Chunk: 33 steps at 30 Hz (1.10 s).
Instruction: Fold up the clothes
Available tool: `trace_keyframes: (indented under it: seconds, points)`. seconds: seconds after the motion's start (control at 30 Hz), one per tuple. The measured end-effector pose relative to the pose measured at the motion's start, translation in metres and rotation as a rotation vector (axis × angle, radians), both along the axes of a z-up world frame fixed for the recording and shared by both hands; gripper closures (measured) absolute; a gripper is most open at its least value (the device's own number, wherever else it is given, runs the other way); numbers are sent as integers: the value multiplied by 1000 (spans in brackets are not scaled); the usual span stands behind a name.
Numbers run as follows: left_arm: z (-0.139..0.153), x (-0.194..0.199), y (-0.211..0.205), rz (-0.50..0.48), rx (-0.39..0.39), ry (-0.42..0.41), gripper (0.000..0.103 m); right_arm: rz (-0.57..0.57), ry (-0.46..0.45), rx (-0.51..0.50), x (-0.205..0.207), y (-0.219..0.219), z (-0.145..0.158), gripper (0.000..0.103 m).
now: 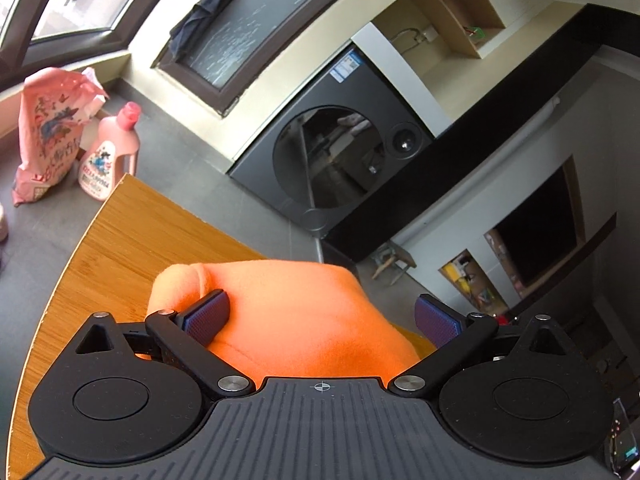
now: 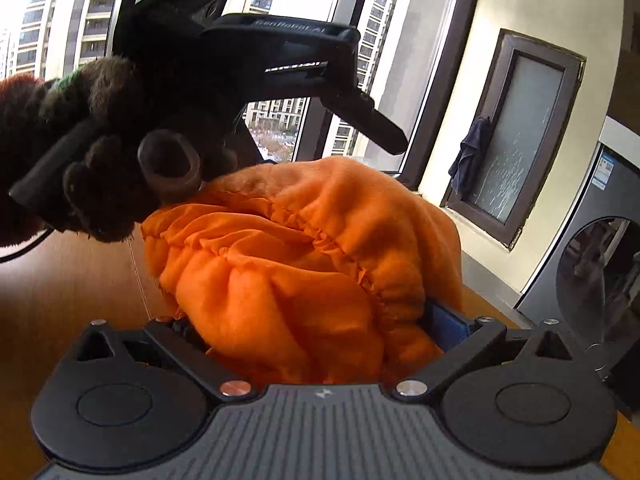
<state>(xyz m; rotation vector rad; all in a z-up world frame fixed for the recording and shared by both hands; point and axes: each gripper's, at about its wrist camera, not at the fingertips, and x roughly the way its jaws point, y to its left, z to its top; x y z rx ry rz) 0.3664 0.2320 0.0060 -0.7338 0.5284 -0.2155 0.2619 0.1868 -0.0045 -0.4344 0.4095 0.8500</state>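
An orange fleece garment (image 1: 304,312) lies bunched on the wooden table (image 1: 132,236). In the left wrist view my left gripper (image 1: 322,318) stands open around it, one blue pad (image 1: 208,316) resting against the cloth and the other off its right edge. In the right wrist view the garment (image 2: 288,264) shows its gathered elastic hem and bulges between the wide jaws of my right gripper (image 2: 316,326), which is open; its left pad is hidden by cloth. A hand in a fuzzy brown sleeve (image 2: 92,168) holds the left gripper (image 2: 376,128) above the garment's far side.
A dark front-loading washing machine (image 1: 332,160) stands beyond the table's far edge. A pink detergent bottle (image 1: 112,152) and a pink bag (image 1: 48,136) sit on the floor to the left. A dark cloth (image 1: 200,16) hangs on a window frame.
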Motion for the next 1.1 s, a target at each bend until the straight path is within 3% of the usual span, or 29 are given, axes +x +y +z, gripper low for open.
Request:
trace_keyframes:
  seconds: [0.2,0.37,0.47,0.57,0.7,0.77,0.87,0.93,1.0,1.1]
  points:
    - [17,-31,-2,51,-16,-101,1,10,77,91,6,-22,2,0]
    - [26,-92,-19,111,-1,-170,0,-33,171,326,-7,-82,7,0]
    - [12,-107,-38,115,28,-144,0,-120,175,467,-9,-111,8,0]
    - [-5,-103,-48,99,24,-89,0,-237,168,534,1,-124,9,0]
    - [-14,-97,-50,146,140,-13,0,-204,268,680,13,-147,14,0]
    - [-14,-98,-48,173,185,-6,0,-117,329,738,15,-157,16,0]
    - [-15,-100,-43,206,195,-6,0,-166,298,755,18,-167,21,0]
    - [-18,-100,-40,221,189,3,0,-323,255,650,36,-158,20,0]
    - [-18,-101,-37,227,183,7,0,-403,282,532,63,-136,10,0]
    - [-18,-104,-38,224,187,-2,0,-407,343,413,93,-104,-7,0]
